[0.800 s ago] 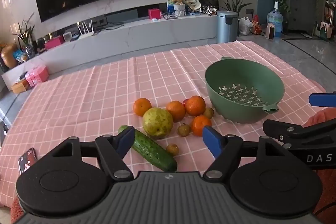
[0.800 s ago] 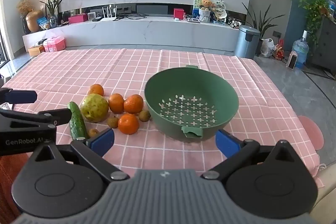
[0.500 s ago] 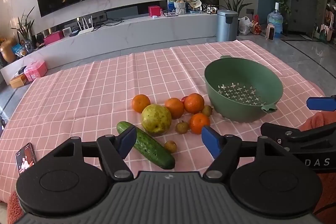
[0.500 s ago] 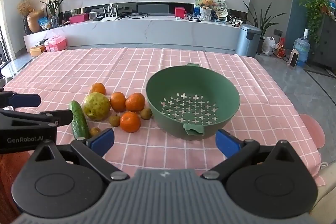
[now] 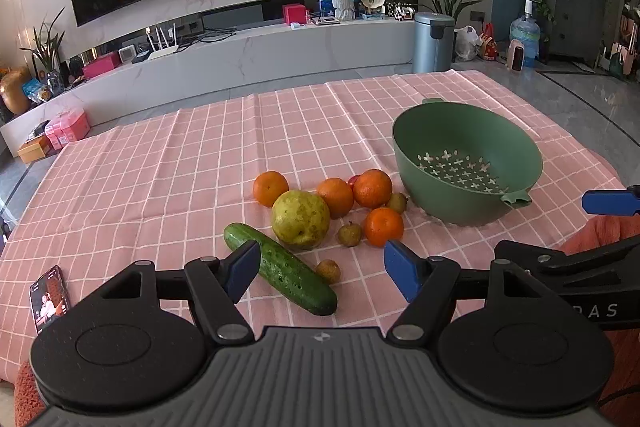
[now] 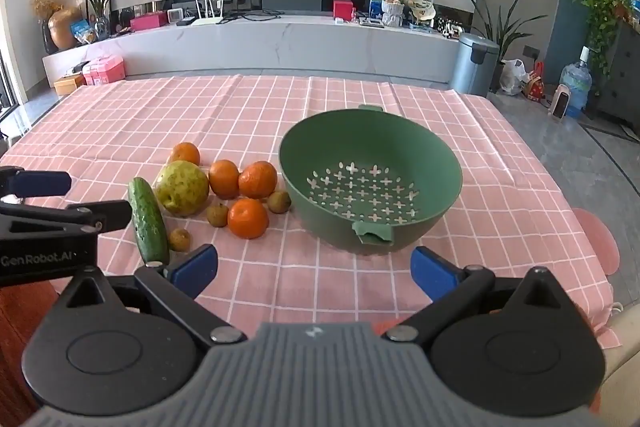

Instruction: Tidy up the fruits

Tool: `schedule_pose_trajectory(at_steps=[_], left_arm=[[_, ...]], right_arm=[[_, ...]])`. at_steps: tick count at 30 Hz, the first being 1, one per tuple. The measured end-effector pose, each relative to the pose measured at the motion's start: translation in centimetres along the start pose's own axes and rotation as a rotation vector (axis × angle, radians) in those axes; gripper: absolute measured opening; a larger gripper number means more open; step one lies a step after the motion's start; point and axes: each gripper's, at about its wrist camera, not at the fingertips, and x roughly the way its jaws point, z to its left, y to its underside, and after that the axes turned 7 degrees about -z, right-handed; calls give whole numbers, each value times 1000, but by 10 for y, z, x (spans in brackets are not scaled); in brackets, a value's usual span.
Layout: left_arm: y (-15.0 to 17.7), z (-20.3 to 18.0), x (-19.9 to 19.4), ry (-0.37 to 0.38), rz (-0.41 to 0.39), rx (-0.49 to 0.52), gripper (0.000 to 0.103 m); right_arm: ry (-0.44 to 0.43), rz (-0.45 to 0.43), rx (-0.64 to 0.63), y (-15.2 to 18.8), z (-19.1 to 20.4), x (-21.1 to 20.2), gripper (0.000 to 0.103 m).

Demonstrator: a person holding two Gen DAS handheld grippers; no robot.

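A green colander bowl (image 5: 480, 131) (image 6: 436, 155) stands empty on the pink checked tablecloth. To its left lies a cluster of fruit: several oranges (image 5: 384, 226) (image 6: 248, 218), a yellow-green pear (image 5: 301, 220) (image 6: 182, 188), a cucumber (image 5: 280, 269) (image 6: 147, 221) and small brown fruits (image 5: 329, 270) (image 6: 179, 239). My left gripper (image 5: 322, 269) is open and empty, just short of the cucumber. My right gripper (image 6: 314, 271) is open and empty, in front of the bowl.
A phone (image 5: 48, 297) lies near the table's left front edge. The pink tablecloth (image 5: 200, 155) covers the table. A TV console, a bin (image 5: 434, 41) and plants stand beyond the far edge. A pink stool (image 6: 596, 239) sits off the right side.
Both grippers have risen and drawn back slightly, so fruit and bowl sit a little higher and farther in view. Nothing on the table has moved. Both jaws stay open.
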Motion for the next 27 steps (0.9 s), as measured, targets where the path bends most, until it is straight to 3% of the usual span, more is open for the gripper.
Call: schedule_pose_trajectory(at_steps=[27], left_arm=[[-1,-4,4,3,27,10,83]], right_arm=[[-5,50,7,4,-3,7,99]])
